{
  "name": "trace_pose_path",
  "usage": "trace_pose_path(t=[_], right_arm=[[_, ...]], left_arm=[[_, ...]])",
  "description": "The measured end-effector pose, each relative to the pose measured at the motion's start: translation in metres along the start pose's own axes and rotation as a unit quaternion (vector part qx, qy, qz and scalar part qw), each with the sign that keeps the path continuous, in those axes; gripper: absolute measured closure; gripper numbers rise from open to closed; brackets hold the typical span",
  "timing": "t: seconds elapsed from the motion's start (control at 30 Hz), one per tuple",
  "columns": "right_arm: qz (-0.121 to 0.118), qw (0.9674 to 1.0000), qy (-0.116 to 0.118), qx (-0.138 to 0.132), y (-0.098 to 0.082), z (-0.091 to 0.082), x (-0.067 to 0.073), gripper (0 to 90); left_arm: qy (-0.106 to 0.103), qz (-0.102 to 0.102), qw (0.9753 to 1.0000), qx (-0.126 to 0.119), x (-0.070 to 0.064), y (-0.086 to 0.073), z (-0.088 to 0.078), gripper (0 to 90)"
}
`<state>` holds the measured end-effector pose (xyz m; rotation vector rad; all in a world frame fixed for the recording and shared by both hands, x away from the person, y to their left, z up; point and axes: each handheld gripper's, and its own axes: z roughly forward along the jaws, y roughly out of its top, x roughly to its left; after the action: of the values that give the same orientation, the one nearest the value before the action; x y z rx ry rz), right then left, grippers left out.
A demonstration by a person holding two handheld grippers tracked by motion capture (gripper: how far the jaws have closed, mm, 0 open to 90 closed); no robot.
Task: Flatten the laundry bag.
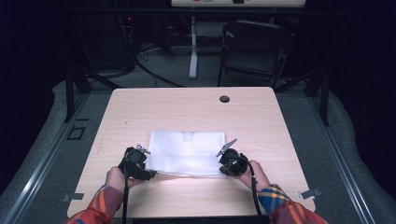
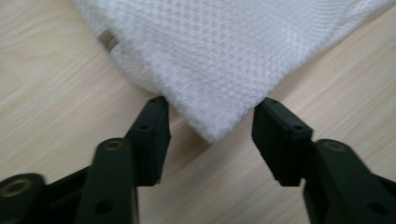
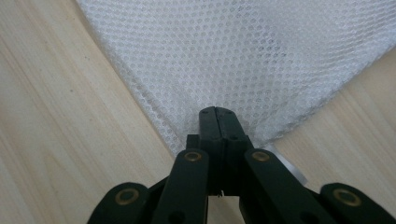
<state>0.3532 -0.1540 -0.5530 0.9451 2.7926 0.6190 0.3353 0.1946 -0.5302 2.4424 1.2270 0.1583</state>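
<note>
A white mesh cloth [image 1: 187, 153] lies flat on the table's [image 1: 196, 109] near half. The left gripper [image 2: 210, 126] stands with jaws apart, a cloth corner between them (untouched). The right gripper [image 3: 215, 114] is clamped on the opposite near corner.

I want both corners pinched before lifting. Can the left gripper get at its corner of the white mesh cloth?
Probably yes: the left gripper stands open with the white mesh cloth corner lying between its jaws, nothing blocking.
</note>
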Motion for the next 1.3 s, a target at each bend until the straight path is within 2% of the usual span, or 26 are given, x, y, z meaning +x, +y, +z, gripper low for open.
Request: trace_pose_path(t=[0.07, 0.17, 0.37, 0.5, 0.57, 0.6, 0.63, 0.67, 0.7, 0.73, 0.83, 0.93, 1.03, 1.1, 1.13, 1.17, 1.3], right_arm=[[0.007, 1.0, 0.003, -0.006, 0.0, 0.001, 0.0, 90.0], [0.006, 1.0, -0.001, -0.003, 0.0, 0.0, 0.0, 90.0], [0.007, 1.0, 0.001, -0.002, 0.001, -0.001, 0.0, 88.8], [0.01, 0.9999, 0.006, -0.011, 0.001, -0.003, 0.0, 84.6], [0.012, 0.9995, 0.009, -0.026, 0.002, -0.009, 0.0, 77.3], [0.012, 0.9997, 0.007, -0.019, 0.003, -0.012, -0.002, 72.2], [0.022, 0.9994, 0.013, -0.026, 0.004, -0.013, -0.002, 66.2], [0.025, 0.9992, 0.016, -0.028, 0.003, -0.016, -0.004, 60.4], [0.025, 0.9992, 0.016, -0.028, 0.003, -0.016, -0.004, 60.4], [0.03, 0.999, 0.016, -0.028, 0.002, -0.021, -0.005, 46.7], [0.037, 0.9983, 0.026, -0.038, -0.002, -0.028, -0.006, 29.4], [0.049, 0.9974, 0.032, -0.041, -0.006, -0.032, -0.007, 18.3], [0.059, 0.9967, 0.031, -0.045, -0.008, -0.035, -0.008, 14.4], [0.058, 0.9967, 0.034, -0.045, -0.01, -0.038, -0.008, 11.3], [0.062, 0.9965, 0.032, -0.045, -0.011, -0.04, -0.006, 9.8], [0.063, 0.9961, 0.033, -0.052, -0.013, -0.042, -0.004, 8.2], [0.06, 0.9963, 0.03, -0.054, -0.021, -0.045, -0.003, 8.0]], left_arm=[[0.002, -0.003, 1.0, 0.002, 0.002, -0.001, -0.001, 38.5], [0.012, -0.014, 0.9998, 0.0, 0.009, -0.007, -0.007, 31.5], [0.029, -0.026, 0.9985, -0.038, 0.014, -0.009, -0.018, 22.2], [0.034, -0.021, 0.9977, -0.055, 0.011, -0.007, -0.021, 18.4], [0.027, 0.0, 0.9976, -0.063, 0.007, -0.004, -0.023, 17.4], [0.027, 0.0, 0.9976, -0.063, 0.007, -0.004, -0.023, 17.3], [0.027, 0.015, 0.9973, -0.066, 0.004, -0.002, -0.022, 16.5], [0.028, 0.02, 0.997, -0.07, 0.002, -0.001, -0.021, 15.9], [0.028, 0.02, 0.997, -0.07, 0.002, -0.001, -0.021, 15.7], [0.029, 0.024, 0.9968, -0.07, 0.0, 0.0, -0.021, 15.4], [0.025, 0.034, 0.9963, -0.076, -0.006, 0.004, -0.019, 14.9], [0.014, 0.037, 0.9963, -0.076, -0.008, 0.008, -0.017, 14.0], [0.009, 0.046, 0.9954, -0.083, -0.014, 0.014, -0.014, 12.6], [-0.001, 0.06, 0.9943, -0.088, -0.019, 0.019, -0.01, 12.5], [0.003, 0.066, 0.9937, -0.091, -0.022, 0.022, -0.009, 12.9], [-0.002, 0.077, 0.9926, -0.094, -0.026, 0.026, -0.006, 13.2], [-0.009, 0.087, 0.9917, -0.094, -0.032, 0.033, 0.0, 15.0]])
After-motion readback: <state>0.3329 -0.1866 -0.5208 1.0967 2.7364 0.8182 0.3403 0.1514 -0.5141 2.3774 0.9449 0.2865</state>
